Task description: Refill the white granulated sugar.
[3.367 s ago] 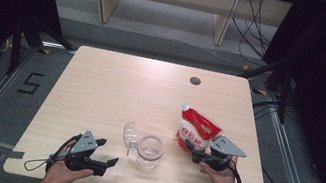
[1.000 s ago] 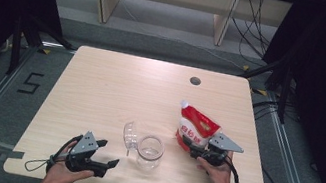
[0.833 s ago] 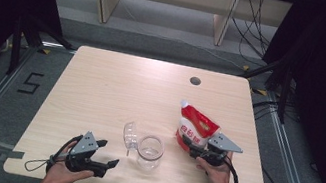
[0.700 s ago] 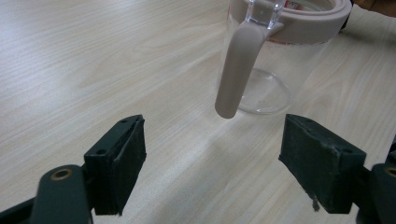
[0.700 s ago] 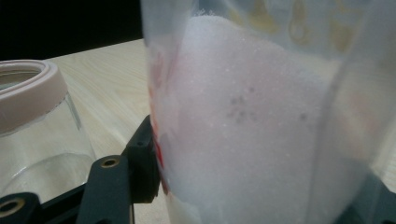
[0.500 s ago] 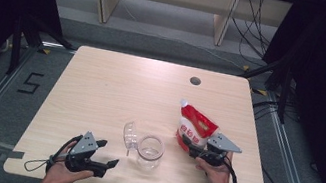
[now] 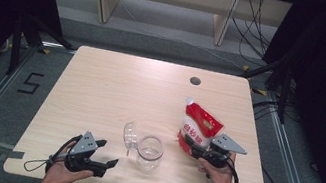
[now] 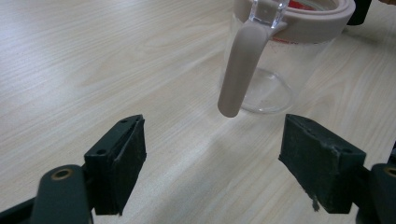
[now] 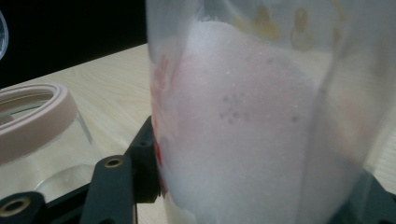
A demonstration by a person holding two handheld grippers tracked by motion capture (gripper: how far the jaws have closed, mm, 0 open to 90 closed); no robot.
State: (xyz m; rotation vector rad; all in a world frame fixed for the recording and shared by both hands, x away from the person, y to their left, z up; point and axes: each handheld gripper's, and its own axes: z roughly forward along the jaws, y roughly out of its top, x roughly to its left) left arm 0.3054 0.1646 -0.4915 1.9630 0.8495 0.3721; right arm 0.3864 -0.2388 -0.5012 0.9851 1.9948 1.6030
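Right gripper [image 7: 192,150]: jaws around lower part of red-and-white bag [image 7: 198,128], left pad against bag side; jaws have just been closing, bag between them; grip reads as clamped. Bag stands upright, long axis vertical, at right-near part of table [image 7: 116,83], white grains [image 9: 252,126] inside. Glass jar [image 7: 149,152] sits just left of bag, lid [image 7: 130,134] flipped open; right hand nearer. Left gripper [image 7: 107,165]: released, jaws wide, nothing between, resting near-left, pointing at jar. Versus earlier frames: bag, jar and both hands in same places.
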